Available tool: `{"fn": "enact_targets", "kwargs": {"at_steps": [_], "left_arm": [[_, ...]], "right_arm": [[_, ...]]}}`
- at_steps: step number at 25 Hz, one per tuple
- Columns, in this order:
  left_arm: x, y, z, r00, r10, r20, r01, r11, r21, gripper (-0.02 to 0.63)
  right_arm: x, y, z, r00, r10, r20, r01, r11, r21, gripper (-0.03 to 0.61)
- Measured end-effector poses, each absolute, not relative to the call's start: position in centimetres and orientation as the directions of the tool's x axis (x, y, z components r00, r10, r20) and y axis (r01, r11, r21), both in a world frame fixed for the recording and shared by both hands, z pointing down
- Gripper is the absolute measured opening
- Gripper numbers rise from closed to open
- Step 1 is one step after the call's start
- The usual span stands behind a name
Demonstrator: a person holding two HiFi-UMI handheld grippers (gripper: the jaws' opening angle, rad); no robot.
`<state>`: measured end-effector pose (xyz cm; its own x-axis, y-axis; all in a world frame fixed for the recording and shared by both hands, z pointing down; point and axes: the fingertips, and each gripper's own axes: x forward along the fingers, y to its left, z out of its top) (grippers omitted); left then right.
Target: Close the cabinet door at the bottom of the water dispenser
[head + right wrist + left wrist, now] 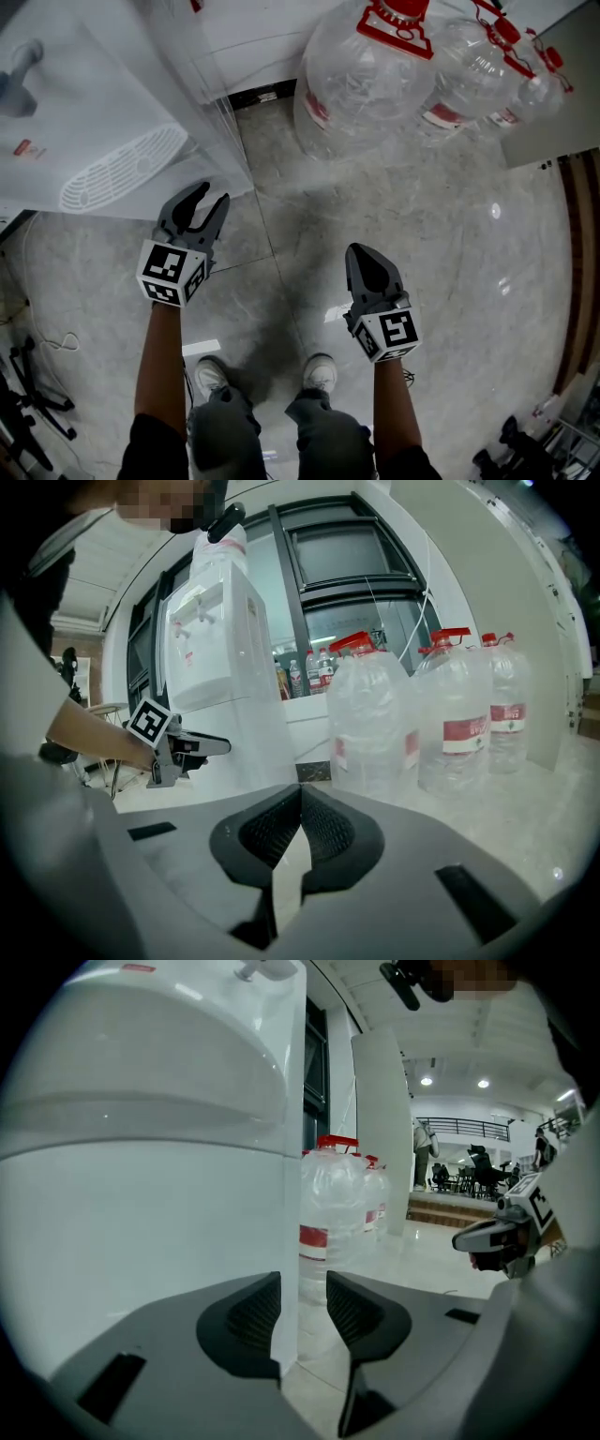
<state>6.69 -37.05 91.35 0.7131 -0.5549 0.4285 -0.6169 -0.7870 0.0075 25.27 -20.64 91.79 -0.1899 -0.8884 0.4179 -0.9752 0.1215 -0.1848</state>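
Note:
The white water dispenser stands at the upper left of the head view, wrapped in clear film. My left gripper is open at its lower right corner. In the left gripper view the vertical edge of the dispenser's white lower panel lies between the jaws of the left gripper, and the pads do not press on it. I cannot tell the door from the body here. My right gripper hangs over the floor to the right, shut and empty. It sees the dispenser from the side.
Several large clear water bottles with red caps stand on the floor right of the dispenser. Cables and dark stands lie at the lower left. A wooden strip runs along the right. The person's shoes are below the grippers.

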Motion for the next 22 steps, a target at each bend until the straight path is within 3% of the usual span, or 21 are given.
{"fn": "enact_targets", "kwargs": {"at_steps": [22], "left_arm": [[-2.5,-24.7,68.2,0.633,-0.622,0.462,-0.722,-0.689,0.062,0.017]], "right_arm": [[14.8,-18.1,66.7,-0.314,-0.859,0.405,-0.945,0.241,-0.221,0.012]]}}
